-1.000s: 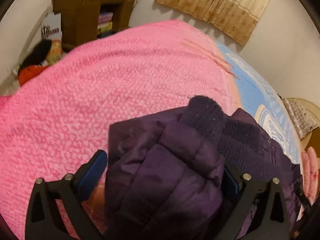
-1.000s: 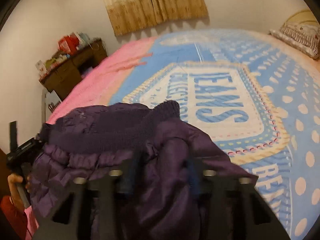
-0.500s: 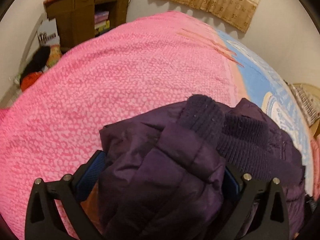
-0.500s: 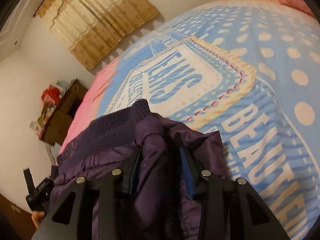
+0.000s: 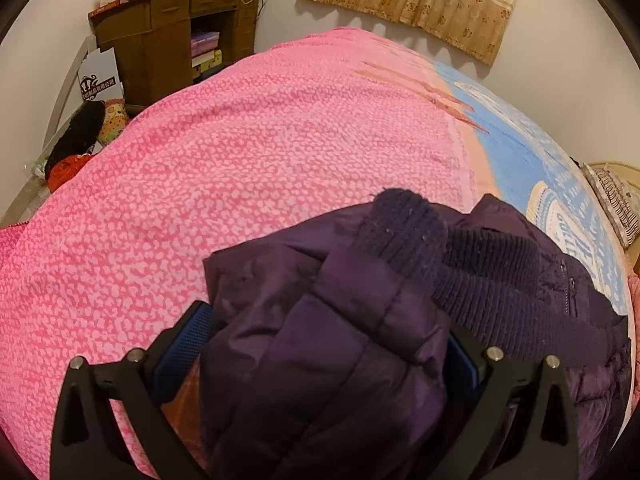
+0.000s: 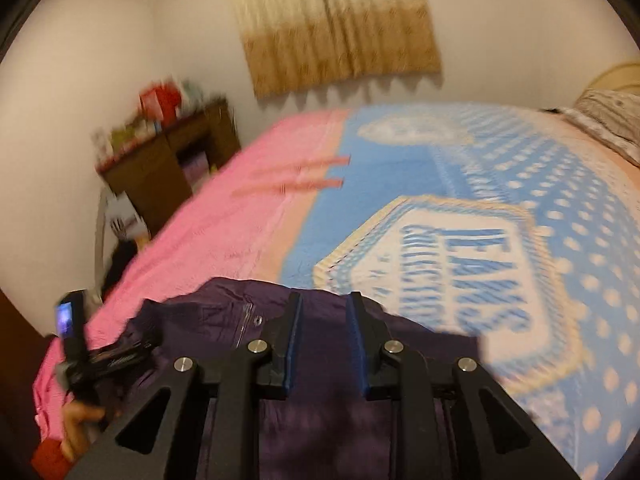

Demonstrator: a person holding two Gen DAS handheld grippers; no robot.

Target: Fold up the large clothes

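A dark purple puffer jacket (image 5: 328, 344) with a ribbed knit cuff (image 5: 404, 232) lies bunched on the bed. My left gripper (image 5: 328, 344) has its blue-padded jaws around a thick fold of the sleeve and is shut on it. In the right wrist view the jacket (image 6: 320, 420) lies flatter below my right gripper (image 6: 323, 308). Its jaws stand a little apart with nothing between them, above the fabric. The left gripper's body and the hand holding it show at the left edge of that view (image 6: 76, 360).
The bed has a pink blanket (image 5: 240, 160) on the left and a blue dotted blanket with lettering (image 6: 480, 240) on the right. A brown wooden desk (image 5: 172, 36) stands at the wall. A curtain (image 6: 336, 24) hangs behind. A pillow (image 6: 608, 120) lies far right.
My right gripper let go of the jacket fold, opened and rose, and the fabric dropped flat. My left gripper kept its hold and shifted slightly.
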